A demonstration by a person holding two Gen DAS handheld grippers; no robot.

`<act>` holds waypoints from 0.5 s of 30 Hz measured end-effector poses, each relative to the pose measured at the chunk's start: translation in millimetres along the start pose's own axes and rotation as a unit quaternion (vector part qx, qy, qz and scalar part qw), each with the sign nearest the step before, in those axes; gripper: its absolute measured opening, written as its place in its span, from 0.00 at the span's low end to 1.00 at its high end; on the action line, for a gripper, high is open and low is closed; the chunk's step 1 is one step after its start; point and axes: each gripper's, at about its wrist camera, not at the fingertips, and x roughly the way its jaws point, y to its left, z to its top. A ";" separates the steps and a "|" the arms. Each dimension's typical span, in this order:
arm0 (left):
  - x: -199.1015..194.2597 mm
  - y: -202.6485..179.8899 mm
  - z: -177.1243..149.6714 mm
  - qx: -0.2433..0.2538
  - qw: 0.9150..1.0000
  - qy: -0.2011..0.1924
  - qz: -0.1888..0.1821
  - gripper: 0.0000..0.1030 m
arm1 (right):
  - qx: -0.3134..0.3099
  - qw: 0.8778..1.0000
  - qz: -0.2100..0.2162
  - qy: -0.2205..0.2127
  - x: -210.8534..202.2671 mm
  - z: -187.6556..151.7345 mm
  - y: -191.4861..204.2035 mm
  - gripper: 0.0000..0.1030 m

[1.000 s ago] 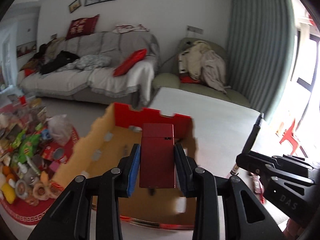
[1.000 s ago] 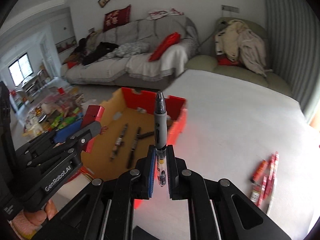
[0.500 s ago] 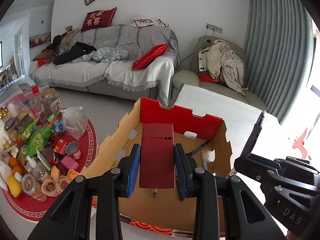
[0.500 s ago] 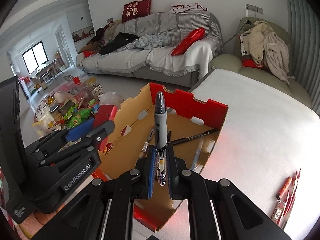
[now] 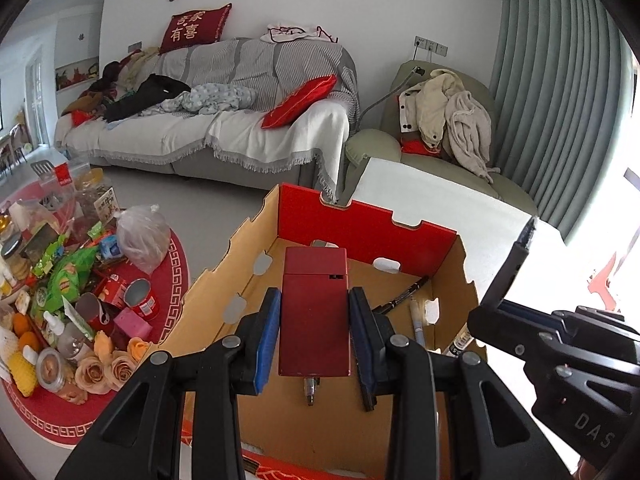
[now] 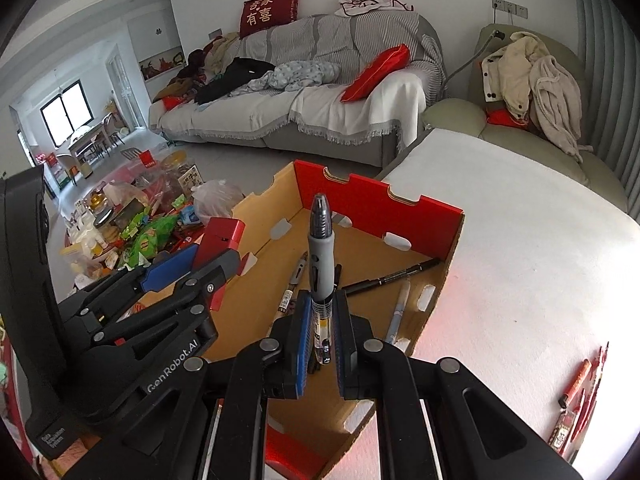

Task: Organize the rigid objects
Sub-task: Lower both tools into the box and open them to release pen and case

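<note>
Living room all around me: grey sofa (image 5: 224, 92) along the far wall, green armchair (image 5: 432, 140) heaped with clothes beside it, and down to the left a round red mat (image 5: 176, 264) crowded with snacks, cans and paper roses. Right in front sits the white table (image 6: 520, 248), and at its left end the open cardboard box (image 6: 384, 208), red on its far wall, plain brown inside.

My left gripper (image 5: 314, 328) hangs over that box, its blue pads pressed against both long sides of a dark red flat case (image 5: 314, 312), jaws partly apart to fit its width, firmly clamped. The case points away from me toward the red wall, above the box floor and not touching it.

My right gripper (image 6: 322, 328) is squeezed nearly all the way together on a grey pen (image 6: 320, 248), which stands up out of the pads with its dark tip leaning toward the box. It hovers over the near right part of the box.

Down on the box floor lie loose pens: a black marker (image 6: 392, 278) slanting toward the right wall, a pale pen (image 6: 398, 312) beside it, and another by the middle (image 6: 292, 284), partly hidden, maybe more behind my pen.

Far right on the table, some small red items (image 6: 576, 384) wait near the edge, well apart from the box.
</note>
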 end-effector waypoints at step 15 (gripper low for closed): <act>27.9 9.2 -4.3 0.009 1.000 0.027 0.005 0.36 | 0.017 0.999 -0.002 0.043 36.3 -3.1 -13.9 0.11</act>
